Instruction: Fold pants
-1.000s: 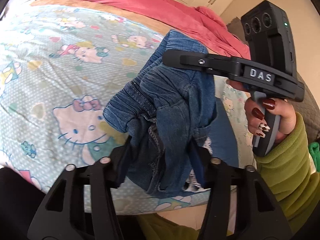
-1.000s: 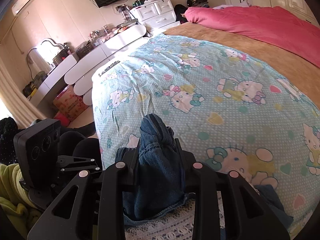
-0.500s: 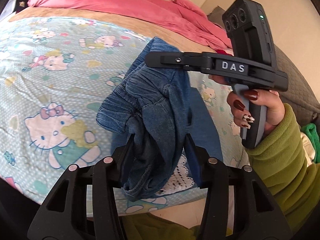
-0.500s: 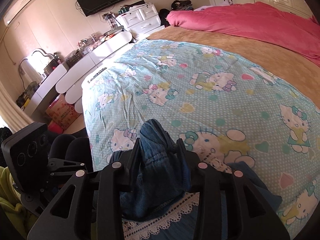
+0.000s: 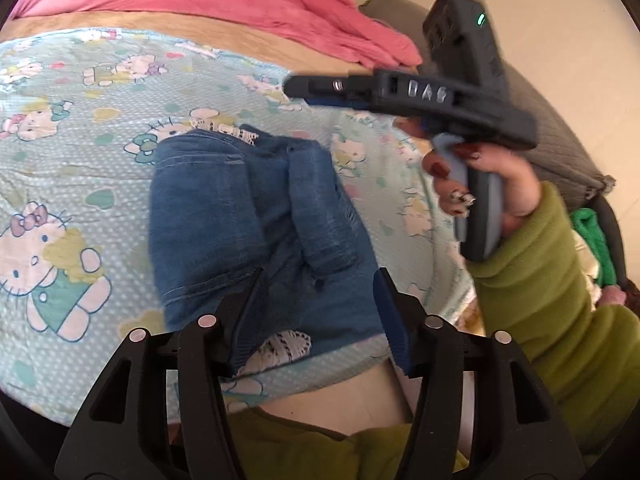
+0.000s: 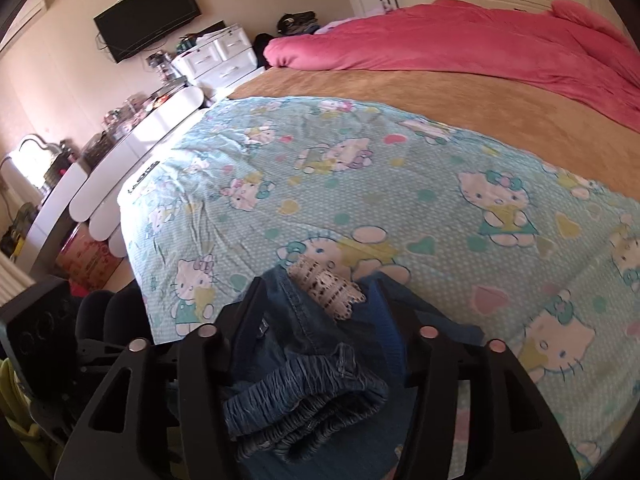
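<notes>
Now the pants (image 5: pixel 256 220) are laid as a folded denim bundle on the patterned sheet (image 5: pixel 80 168), close to the near edge of the bed, and both tools are off the cloth. The jaws of the left gripper (image 5: pixel 316 316) are spread wide above the near end of the bundle and nothing is held between them. The right gripper (image 5: pixel 296 86) is seen from the side in the left wrist view, lifted above the far end of the pants; in its own view its jaws are also seen parted, with the gathered waistband (image 6: pixel 304 404) lying loose between them and not pinched.

The step in hand is judged to be the release and the settling of the fold. It is done well if the grippers are drawn straight away from the cloth, so that no layer is dragged along with them. The raised ridge in the middle of the bundle should be pressed flat, and the edges should be brought into line before any further fold is tried.

The denim is thick and of a middle blue, with lighter stitched seams, so a fold in it is expected to spring up a little. The waistband is elastic and ribbed, bunched into close ripples. White lace trim (image 5: pixel 280 346) is seen at the near end and again at the far end of the bundle; it is thin and openwork, and it could be caught by a fingertip. The sheet is smooth cotton in pale turquoise with cartoon cats and hearts. Behind it lie a tan blanket (image 6: pixel 460 100) and a soft pink duvet (image 6: pixel 460 48).
</notes>
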{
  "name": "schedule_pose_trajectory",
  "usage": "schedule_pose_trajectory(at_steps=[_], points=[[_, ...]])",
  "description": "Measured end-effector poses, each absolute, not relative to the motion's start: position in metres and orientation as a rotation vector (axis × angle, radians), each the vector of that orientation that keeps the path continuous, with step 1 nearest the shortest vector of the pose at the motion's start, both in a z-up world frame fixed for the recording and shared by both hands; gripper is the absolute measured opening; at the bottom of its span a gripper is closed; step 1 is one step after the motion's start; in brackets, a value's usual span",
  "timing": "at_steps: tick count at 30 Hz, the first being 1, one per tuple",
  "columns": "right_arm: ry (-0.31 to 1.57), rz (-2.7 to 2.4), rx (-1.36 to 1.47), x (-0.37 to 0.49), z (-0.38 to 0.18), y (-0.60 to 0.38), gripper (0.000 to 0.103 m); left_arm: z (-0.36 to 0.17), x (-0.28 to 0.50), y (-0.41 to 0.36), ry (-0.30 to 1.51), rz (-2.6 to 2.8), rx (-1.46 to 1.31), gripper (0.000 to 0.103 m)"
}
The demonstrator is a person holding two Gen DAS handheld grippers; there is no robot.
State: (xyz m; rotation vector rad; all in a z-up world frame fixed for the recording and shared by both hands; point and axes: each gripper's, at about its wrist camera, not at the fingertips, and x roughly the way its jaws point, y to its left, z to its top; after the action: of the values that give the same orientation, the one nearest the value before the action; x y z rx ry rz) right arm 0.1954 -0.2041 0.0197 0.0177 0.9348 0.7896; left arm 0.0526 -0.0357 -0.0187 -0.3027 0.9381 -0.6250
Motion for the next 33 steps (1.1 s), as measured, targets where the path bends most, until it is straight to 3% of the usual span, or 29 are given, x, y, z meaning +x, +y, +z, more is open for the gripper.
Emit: schedule_pose_trajectory(at_steps=[3, 4, 9, 12, 14, 15, 18, 21, 26, 28, 33], points=[[0.954, 0.754, 0.062, 0.189, 0.012, -0.215, 0.069, -0.016, 0.055, -0.02, 0.916, -0.546, -0.292, 0.047], [0.966, 0.744, 0.085, 0.186, 0.009, -0.22, 0.078, -0.017, 0.058, -0.017, 0.916, -0.53, -0.295, 0.047], [1.022, 0.74, 0.175, 0.173, -0.005, -0.235, 0.089, -0.026, 0.061, -0.044, 0.933, -0.512, -0.224, 0.042], [1.06, 0.738, 0.185, 0.171, -0.016, -0.233, 0.089, -0.032, 0.062, -0.061, 0.95, -0.519, -0.156, 0.042], [1.087, 0.753, 0.151, 0.166, -0.027, -0.225, 0.08, -0.044, 0.058, -0.067, 0.985, -0.511, -0.111, 0.042], [1.09, 0.772, 0.121, 0.163, -0.031, -0.221, 0.048, -0.048, 0.055, -0.068, 0.992, -0.512, -0.101, 0.042], [1.048, 0.772, 0.054, 0.147, -0.029, -0.222, 0.039, -0.052, 0.048, -0.072, 1.002, -0.538, -0.086, 0.042], [1.045, 0.739, 0.065, 0.141, -0.03, -0.239, 0.039, -0.05, 0.045, -0.073, 0.999, -0.569, -0.092, 0.042], [1.044, 0.697, 0.103, 0.138, -0.042, -0.253, 0.059, -0.043, 0.041, -0.074, 0.986, -0.561, -0.081, 0.043], [1.007, 0.69, 0.091, 0.133, -0.034, -0.256, 0.068, -0.035, 0.035, -0.073, 0.975, -0.548, -0.071, 0.052], [0.919, 0.651, 0.071, 0.119, -0.014, -0.267, 0.073, -0.015, 0.026, -0.071, 0.92, -0.528, -0.045, 0.063]])
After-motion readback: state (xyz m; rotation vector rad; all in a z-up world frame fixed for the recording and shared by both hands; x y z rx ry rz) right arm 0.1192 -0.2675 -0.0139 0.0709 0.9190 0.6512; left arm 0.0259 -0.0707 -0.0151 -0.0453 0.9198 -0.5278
